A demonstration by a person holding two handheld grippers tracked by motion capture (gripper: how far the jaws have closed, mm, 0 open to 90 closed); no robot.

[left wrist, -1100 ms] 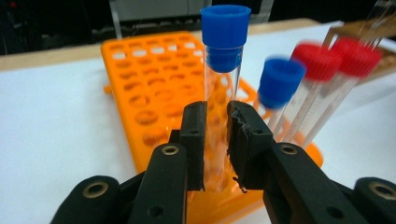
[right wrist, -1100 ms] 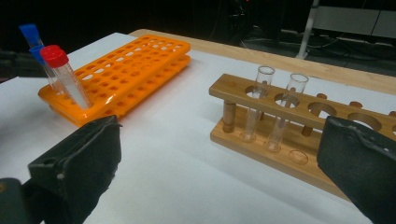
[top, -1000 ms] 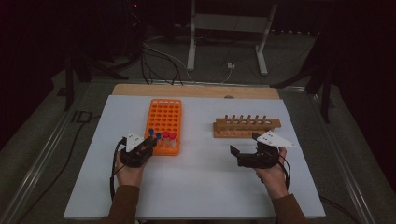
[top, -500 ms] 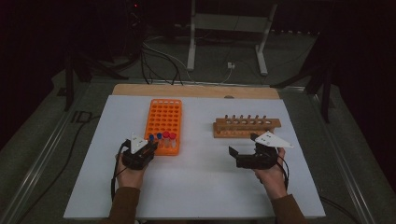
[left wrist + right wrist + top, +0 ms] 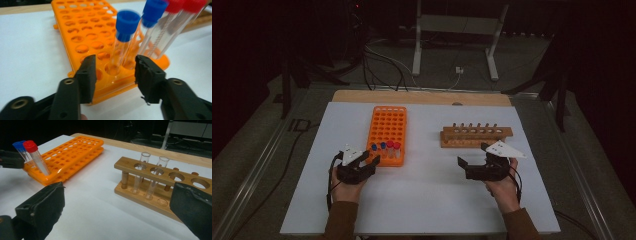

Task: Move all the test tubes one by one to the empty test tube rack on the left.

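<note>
Left hand-held gripper [image 5: 113, 75] open, jaws straddling blue-capped tube [image 5: 122, 40] upright in orange rack [image 5: 82, 30] near corner — poised for grasp. Right hand-held gripper [image 5: 117, 202] open, waiting beside wooden rack [image 5: 160, 180].

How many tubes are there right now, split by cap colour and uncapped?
Blue-capped tubes in the orange rack: 2
Red-capped tubes in the orange rack: 2
Uncapped glass tubes in the wooden rack: 2
Total: 6

Left gripper [image 5: 371, 163] is hovering low, jaws spread; right gripper [image 5: 471, 159] is resting wide apart, both hands gripping from below.
</note>
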